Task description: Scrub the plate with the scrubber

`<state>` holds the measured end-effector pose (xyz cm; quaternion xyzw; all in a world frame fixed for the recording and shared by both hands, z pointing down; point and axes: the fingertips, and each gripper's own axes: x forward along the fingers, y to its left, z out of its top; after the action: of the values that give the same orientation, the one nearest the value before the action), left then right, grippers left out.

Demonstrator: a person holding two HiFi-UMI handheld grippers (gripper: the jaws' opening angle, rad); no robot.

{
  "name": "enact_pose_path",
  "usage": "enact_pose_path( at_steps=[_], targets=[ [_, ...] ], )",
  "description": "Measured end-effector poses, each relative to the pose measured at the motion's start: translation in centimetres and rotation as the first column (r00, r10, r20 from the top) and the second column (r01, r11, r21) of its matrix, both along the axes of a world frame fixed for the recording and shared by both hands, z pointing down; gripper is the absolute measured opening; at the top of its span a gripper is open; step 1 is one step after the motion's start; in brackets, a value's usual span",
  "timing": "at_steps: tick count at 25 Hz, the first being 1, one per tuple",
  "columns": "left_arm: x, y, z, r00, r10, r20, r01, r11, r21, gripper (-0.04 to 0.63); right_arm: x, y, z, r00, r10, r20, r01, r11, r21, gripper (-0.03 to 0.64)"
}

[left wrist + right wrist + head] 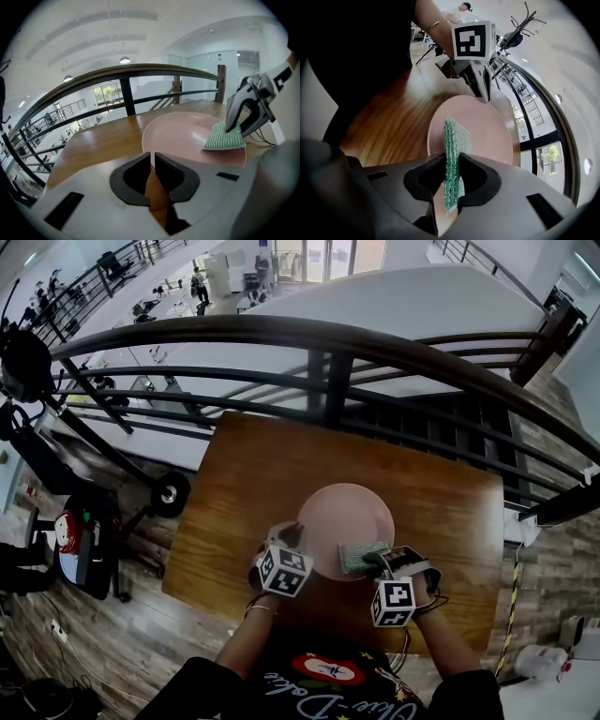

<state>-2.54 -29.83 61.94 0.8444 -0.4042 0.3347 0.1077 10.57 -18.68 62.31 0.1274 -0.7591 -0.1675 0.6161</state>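
A round pink plate [345,514] lies on the wooden table [246,474], just in front of me. My left gripper [296,534] sits at the plate's near-left rim with its jaws almost together, and the thin rim [146,151] is pinched between them. My right gripper [377,561] is shut on a green woven scrubber [361,556], held edge-on between its pads [451,168]. In the left gripper view the scrubber [224,137] rests flat on the plate's right side. In the right gripper view the left gripper [480,89] is at the plate's far rim.
A dark metal railing [328,343] runs along the far edge of the table, with an open drop to a lower floor behind it. A black stand with wheels [169,491] and a chair [84,545] stand on the floor at the left.
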Motion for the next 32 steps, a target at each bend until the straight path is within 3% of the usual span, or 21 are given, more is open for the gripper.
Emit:
enact_pose_path(
  at_steps=[15, 21, 27, 32],
  targets=[
    [0.0, 0.3, -0.1, 1.000, 0.028, 0.011, -0.028, 1.000, 0.001, 0.023, -4.3, 1.6, -0.3, 0.995, 0.019, 0.094, -0.011, 0.996, -0.088, 0.071],
    [-0.1, 0.5, -0.6, 0.999, 0.052, 0.016, -0.052, 0.998, 0.024, 0.023, -4.8, -0.1, -2.5, 0.969, 0.096, 0.227, -0.093, 0.995, -0.022, 0.069],
    [-2.0, 0.4, -3.0, 0.999, -0.007, -0.036, 0.010, 0.997, 0.080, 0.021, -4.6, -3.1, -6.1, 0.862, 0.245, 0.444, -0.285, 0.958, 0.024, 0.069],
    [-2.5, 1.3, -6.2, 0.990, -0.034, -0.138, 0.051, 0.990, 0.128, 0.011, -4.1, -4.4, -9.6, 0.679, 0.348, 0.646, -0.440, 0.898, -0.022, 0.069]
  ],
)
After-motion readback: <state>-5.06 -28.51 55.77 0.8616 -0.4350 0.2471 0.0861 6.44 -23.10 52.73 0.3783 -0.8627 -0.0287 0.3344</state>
